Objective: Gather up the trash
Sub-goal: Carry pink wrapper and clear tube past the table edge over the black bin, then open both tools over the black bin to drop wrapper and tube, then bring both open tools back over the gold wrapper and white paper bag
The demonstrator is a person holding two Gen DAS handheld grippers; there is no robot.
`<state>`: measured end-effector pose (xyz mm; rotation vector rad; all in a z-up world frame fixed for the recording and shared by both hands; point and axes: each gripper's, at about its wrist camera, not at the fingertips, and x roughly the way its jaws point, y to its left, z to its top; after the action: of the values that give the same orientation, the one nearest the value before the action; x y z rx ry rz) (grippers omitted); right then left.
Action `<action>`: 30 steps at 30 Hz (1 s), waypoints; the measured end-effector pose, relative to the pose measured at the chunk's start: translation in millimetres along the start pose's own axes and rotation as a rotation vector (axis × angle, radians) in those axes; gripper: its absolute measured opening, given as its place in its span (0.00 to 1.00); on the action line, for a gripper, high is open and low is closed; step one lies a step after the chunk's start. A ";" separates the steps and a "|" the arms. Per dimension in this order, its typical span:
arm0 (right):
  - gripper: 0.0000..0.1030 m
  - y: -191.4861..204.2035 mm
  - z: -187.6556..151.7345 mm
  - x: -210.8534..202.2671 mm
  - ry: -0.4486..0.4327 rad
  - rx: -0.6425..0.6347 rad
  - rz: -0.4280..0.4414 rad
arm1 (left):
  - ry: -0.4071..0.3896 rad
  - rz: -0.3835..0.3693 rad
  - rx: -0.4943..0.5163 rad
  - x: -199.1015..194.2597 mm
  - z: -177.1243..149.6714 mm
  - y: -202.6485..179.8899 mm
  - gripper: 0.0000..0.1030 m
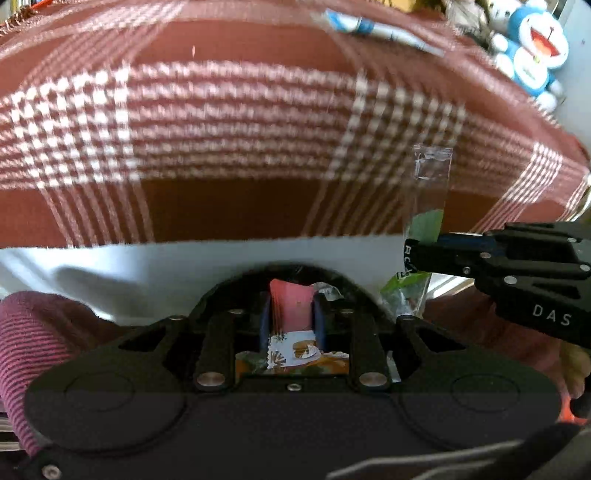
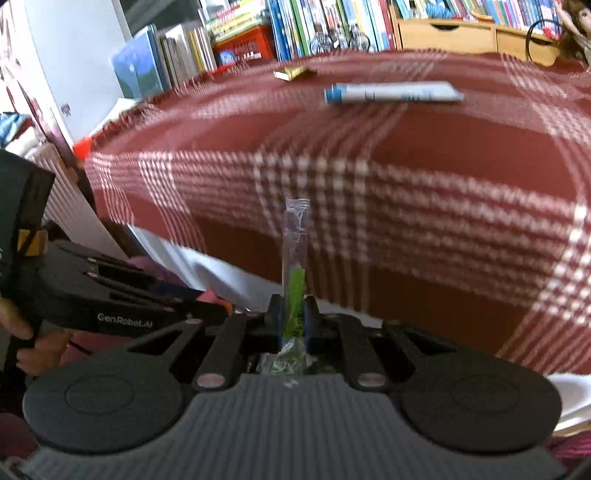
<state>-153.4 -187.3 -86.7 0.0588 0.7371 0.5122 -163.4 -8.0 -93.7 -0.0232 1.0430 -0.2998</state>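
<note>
My left gripper (image 1: 291, 302) is shut on a pink snack wrapper (image 1: 291, 308) printed with food pictures; it pokes up between the blue pads. My right gripper (image 2: 293, 314) is shut on a clear plastic wrapper with a green patch (image 2: 294, 258), standing upright between the fingers. In the left wrist view that same clear wrapper (image 1: 430, 192) hangs at the right, with the right gripper (image 1: 413, 254) pinching it. The left gripper (image 2: 218, 308) shows at the left of the right wrist view. Both are held at the near edge of a table under a red plaid cloth (image 2: 406, 206).
A blue-and-white tube (image 2: 391, 92) and a yellowish wrapper (image 2: 295, 73) lie at the far side of the cloth. Bookshelves (image 2: 303, 26) and a wooden box (image 2: 443, 33) stand behind. A blue cartoon plush (image 1: 532, 55) sits at the far right. A hand (image 2: 22, 332) holds the left gripper.
</note>
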 end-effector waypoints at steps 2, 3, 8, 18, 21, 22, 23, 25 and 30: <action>0.15 0.4 -4.9 5.5 0.019 0.004 0.001 | 0.018 -0.006 -0.003 5.1 -2.5 0.6 0.23; 0.16 0.9 -6.5 7.6 0.025 0.004 0.002 | 0.023 -0.006 -0.003 6.5 -4.1 0.7 0.24; 0.20 2.6 -10.2 16.3 0.056 0.004 0.004 | 0.042 0.004 0.008 12.5 -7.6 0.7 0.27; 0.50 9.8 -10.1 15.1 0.065 -0.018 0.017 | 0.045 -0.003 0.013 10.8 -1.3 -3.7 0.44; 0.55 10.8 -7.7 12.4 0.056 -0.029 0.014 | 0.036 0.007 0.016 7.9 2.7 -1.4 0.48; 0.57 11.1 -6.7 11.6 0.053 -0.030 0.015 | 0.036 0.009 0.017 7.8 2.2 -0.8 0.49; 0.58 11.6 -5.5 11.0 0.049 -0.031 0.016 | 0.035 0.010 0.017 6.7 1.6 -0.3 0.50; 0.61 12.3 -3.3 8.9 0.042 -0.034 0.018 | 0.032 0.008 0.015 4.8 2.0 0.4 0.51; 0.66 17.2 4.2 -1.4 0.015 -0.053 0.020 | 0.009 0.000 0.030 -9.5 8.4 -0.2 0.54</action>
<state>-158.8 -172.3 -78.7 0.0129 0.7375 0.5518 -160.7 -6.8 -81.3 0.0049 1.0475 -0.3155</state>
